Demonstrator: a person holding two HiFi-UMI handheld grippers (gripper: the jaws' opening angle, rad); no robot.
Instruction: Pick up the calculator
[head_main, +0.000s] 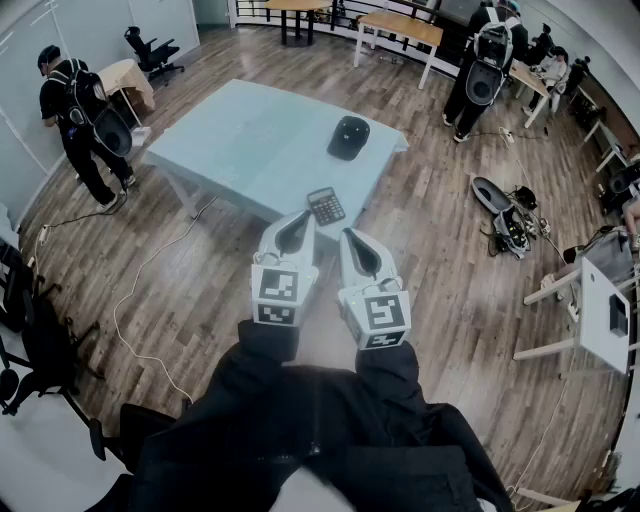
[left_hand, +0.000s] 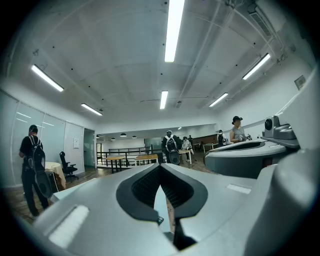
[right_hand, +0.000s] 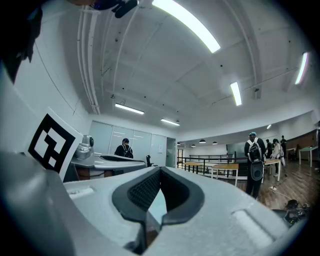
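Note:
A dark calculator (head_main: 326, 206) lies flat near the front edge of a pale blue table (head_main: 250, 140) in the head view. My left gripper (head_main: 300, 216) and right gripper (head_main: 349, 235) are held level, side by side, just short of that edge, and the calculator lies just beyond their tips. In the left gripper view the left gripper (left_hand: 160, 166) has its jaw tips meeting with nothing between them. The right gripper (right_hand: 160, 170) looks the same in its own view. The calculator does not show in either gripper view.
A black cap (head_main: 348, 137) sits on the table's far right part. One person (head_main: 80, 115) stands at the left, another person (head_main: 485, 60) at the upper right. A cable (head_main: 140, 290) trails over the wooden floor. Bags (head_main: 505, 215) and a white desk (head_main: 600, 310) are at the right.

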